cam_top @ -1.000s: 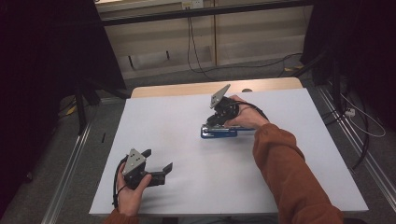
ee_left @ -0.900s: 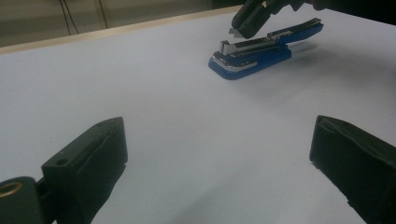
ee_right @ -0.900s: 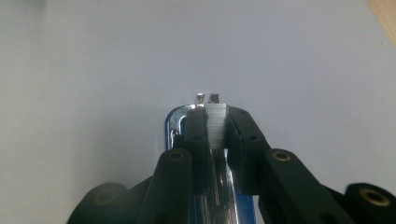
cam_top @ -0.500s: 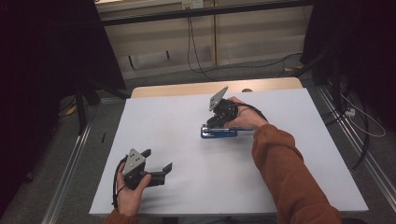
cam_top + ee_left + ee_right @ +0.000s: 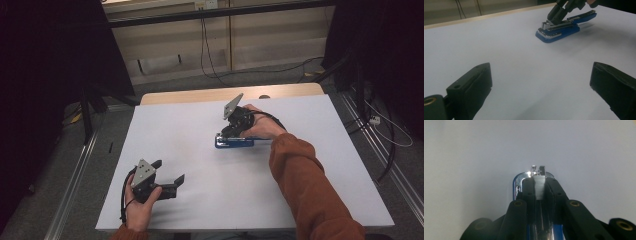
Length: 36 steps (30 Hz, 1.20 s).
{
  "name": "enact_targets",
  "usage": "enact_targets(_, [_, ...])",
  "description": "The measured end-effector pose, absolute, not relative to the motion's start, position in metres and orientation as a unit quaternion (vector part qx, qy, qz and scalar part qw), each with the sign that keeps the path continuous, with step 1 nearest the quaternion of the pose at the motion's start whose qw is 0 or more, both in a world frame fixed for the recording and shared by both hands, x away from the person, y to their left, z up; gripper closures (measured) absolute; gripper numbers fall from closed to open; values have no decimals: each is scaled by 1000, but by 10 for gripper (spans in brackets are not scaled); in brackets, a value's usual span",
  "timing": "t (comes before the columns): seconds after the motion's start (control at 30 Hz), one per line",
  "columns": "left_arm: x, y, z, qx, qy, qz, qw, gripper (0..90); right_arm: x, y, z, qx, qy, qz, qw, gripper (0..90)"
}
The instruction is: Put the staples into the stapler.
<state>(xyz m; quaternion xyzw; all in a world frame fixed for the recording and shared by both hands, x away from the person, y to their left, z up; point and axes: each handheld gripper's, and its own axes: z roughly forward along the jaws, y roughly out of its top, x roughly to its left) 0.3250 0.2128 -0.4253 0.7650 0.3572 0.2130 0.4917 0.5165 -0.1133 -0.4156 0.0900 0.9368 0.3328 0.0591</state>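
A blue stapler (image 5: 235, 142) with a chrome front lies on the white table (image 5: 180, 125), right of centre. My right gripper (image 5: 226, 132) points down at its near-left end, tilted. In the right gripper view its jaws are shut on a ribbed silver strip of staples (image 5: 539, 187) above the stapler's chrome nose (image 5: 524, 176). In the left gripper view that gripper (image 5: 556, 15) sits on the stapler (image 5: 559, 31), whose blue top arm is lifted behind it. My left gripper (image 5: 170, 170) rests near the front-left edge, open, with bare table between its jaws (image 5: 541, 75).
A strip of bare wood (image 5: 200, 95) shows at the table's far edge. Cables (image 5: 210, 55) run across the floor beyond it, and metal rails (image 5: 75, 170) flank both sides of the table.
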Motion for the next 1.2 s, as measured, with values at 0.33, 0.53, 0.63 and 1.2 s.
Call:
enact_targets(0.33, [325,212,-426,768,357,210,488,43,517,-112,-416,88,937,333,57,790])
enact_targets(0.53, [326,212,-426,768,358,210,488,43,517,-111,-416,90,938,330,58,788])
enact_targets(0.63, [326,212,-426,769,357,211,487,43,518,-110,-417,91,937,333,57,787])
enact_targets(1.2, [325,212,-426,768,357,209,489,44,519,-107,-417,89,936,336,57,780])
